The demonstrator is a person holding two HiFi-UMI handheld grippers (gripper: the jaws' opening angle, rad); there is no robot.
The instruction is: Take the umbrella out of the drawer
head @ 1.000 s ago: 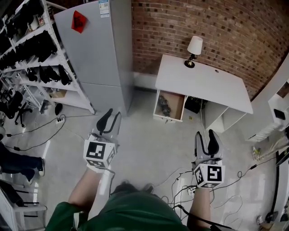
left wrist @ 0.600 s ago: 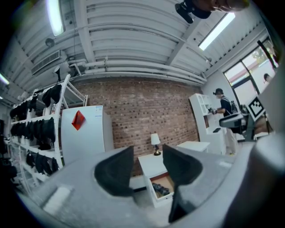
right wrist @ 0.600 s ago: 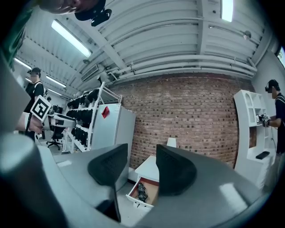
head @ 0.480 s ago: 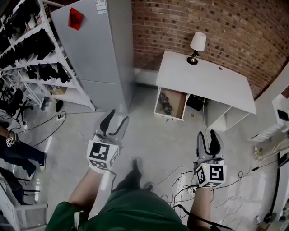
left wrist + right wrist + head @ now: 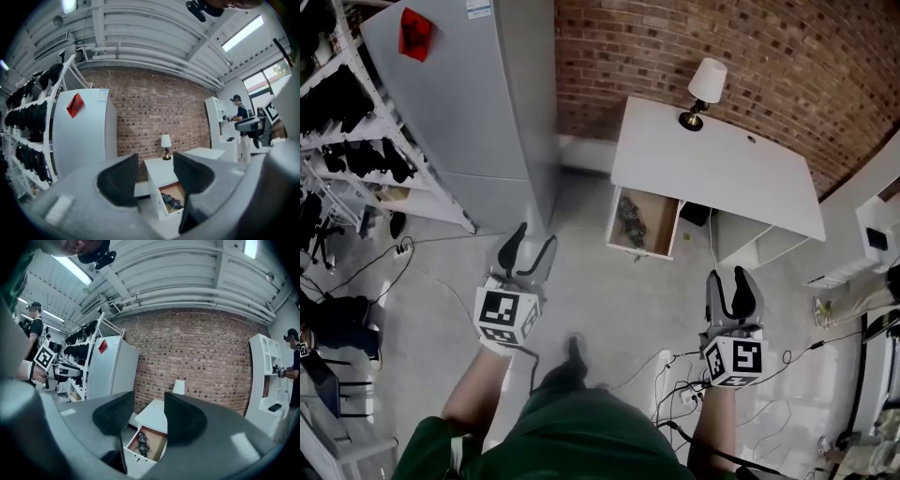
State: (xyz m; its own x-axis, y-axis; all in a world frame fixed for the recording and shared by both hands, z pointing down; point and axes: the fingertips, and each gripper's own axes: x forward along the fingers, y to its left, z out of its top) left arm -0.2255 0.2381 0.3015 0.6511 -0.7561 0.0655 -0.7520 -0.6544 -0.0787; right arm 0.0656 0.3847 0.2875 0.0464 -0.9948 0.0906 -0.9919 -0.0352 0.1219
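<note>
Head view: the person has walked nearer the white desk (image 5: 712, 169), and both grippers are held out level over the floor. The left gripper (image 5: 528, 246) has just been opening; its fingers now stand wide apart with nothing between them. The right gripper (image 5: 733, 286) is unchanged, fingers partly apart and empty. The drawer (image 5: 663, 225) hangs open at the desk's near left, with a dark bundle in it, likely the umbrella (image 5: 631, 220), still well apart from both.

Left gripper view: the open drawer shows far off between the spread fingers.

Right gripper view: the umbrella (image 5: 142, 444) lies in the drawer, far ahead. This is only the approach; the left looks readied for the grab.
</note>
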